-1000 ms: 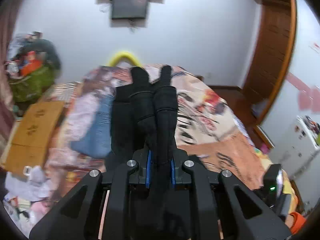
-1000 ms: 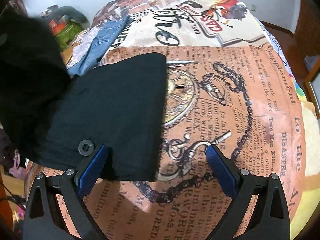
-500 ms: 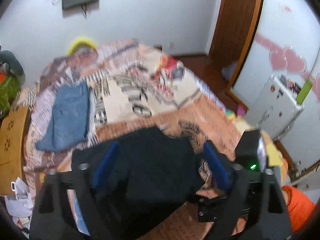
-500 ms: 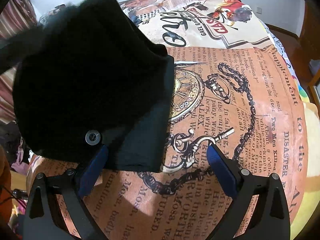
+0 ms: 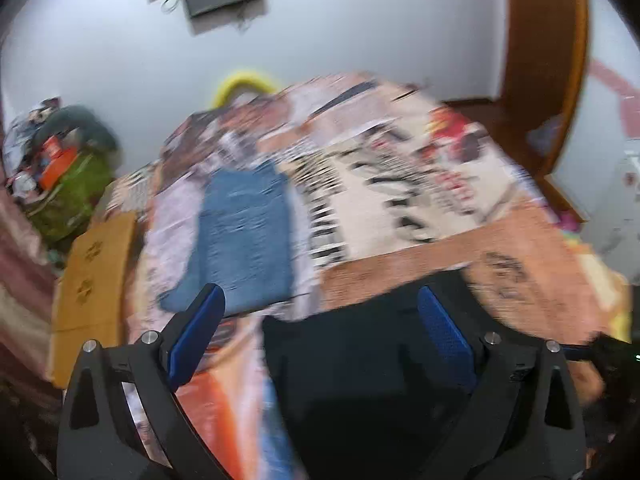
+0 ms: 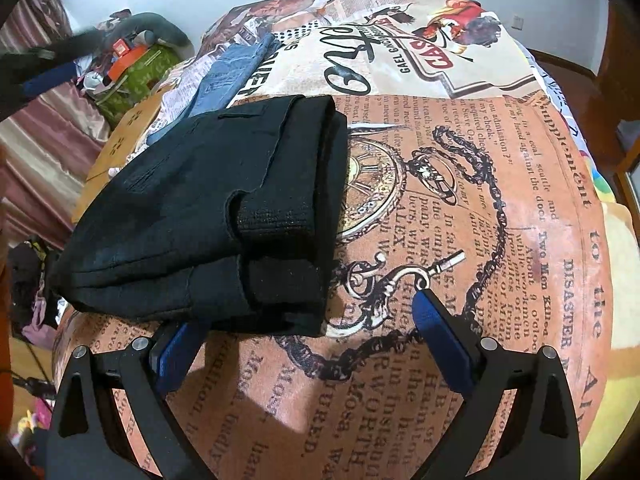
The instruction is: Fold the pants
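Now your black pants [image 6: 208,216] lie folded at centre left, both the left gripper [image 5: 320,312] and right gripper [image 6: 312,328] spread and empty, so only a final smoothing or tidying seems left.

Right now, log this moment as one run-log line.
black pants: folded, lying on bed cover | left gripper: open, empty | right gripper: open, empty, beside pants | blue jeans: apart

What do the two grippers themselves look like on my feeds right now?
Both match: the left gripper and right gripper have matte black angular frames with cut-out openings, silver round bolt heads at the joints, and blue textured pads lining the fingers. No cables or sleeves are clearly visible.
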Tool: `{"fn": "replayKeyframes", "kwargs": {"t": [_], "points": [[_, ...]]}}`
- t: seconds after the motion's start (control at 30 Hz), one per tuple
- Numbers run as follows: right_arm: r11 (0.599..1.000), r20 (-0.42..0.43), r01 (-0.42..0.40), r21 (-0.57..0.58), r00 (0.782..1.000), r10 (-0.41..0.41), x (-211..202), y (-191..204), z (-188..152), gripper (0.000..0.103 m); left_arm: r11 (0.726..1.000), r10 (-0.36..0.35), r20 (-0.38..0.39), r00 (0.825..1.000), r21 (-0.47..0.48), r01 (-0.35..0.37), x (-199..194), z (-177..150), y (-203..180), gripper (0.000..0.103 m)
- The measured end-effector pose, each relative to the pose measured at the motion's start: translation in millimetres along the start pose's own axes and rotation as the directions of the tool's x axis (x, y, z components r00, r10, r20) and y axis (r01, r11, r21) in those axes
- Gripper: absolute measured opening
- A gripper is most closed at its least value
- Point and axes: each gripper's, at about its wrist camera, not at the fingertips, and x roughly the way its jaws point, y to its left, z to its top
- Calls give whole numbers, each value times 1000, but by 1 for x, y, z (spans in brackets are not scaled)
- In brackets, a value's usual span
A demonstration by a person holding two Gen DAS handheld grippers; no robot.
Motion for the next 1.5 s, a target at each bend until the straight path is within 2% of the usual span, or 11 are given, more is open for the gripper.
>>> {"fn": "replayKeyframes", "kwargs": {"t": [0.07,0.27,0.37,0.5,0.6,0.63,0.77,1.07,1.3,1.5], "points": [[1000,2,3,-1,1000,-3,-1,0,0,98,999,47,-42,998,-20,-48,22,4,14,98],[1000,10,18,-2,1000,-18,-2,1,2,98,997,53,-186,981,-50,-64,93,8,41,98],[1000,3,20,-10,1000,-20,-3,2,2,98,997,71,-277,958,-5,-76,131,2,40,98],[999,1,23,-22,1000,-23,-3,2,4,98,996,92,-387,917,47,-80,176,-13,37,98],[1000,0,18,-15,1000,-18,-2,-1,5,98,1000,26,-453,891,9,-25,197,-27,39,98],[1000,-1,16,-10,1000,-16,-1,-2,5,98,1000,7,-460,888,-14,-15,199,-29,42,99],[1000,-3,18,9,1000,-18,-1,-6,3,98,996,-49,-479,877,-90,6,197,-39,56,99],[996,18,63,63,998,-65,-20,-21,-7,98,994,-23,-495,869,-108,-35,157,-74,71,99],[994,95,86,70,991,-93,-51,-18,-11,98,994,7,-463,886,-92,-56,98,-109,69,99],[996,144,81,40,986,-86,-68,-3,-11,98,990,-20,-436,900,-133,-43,64,-131,63,99]]}}
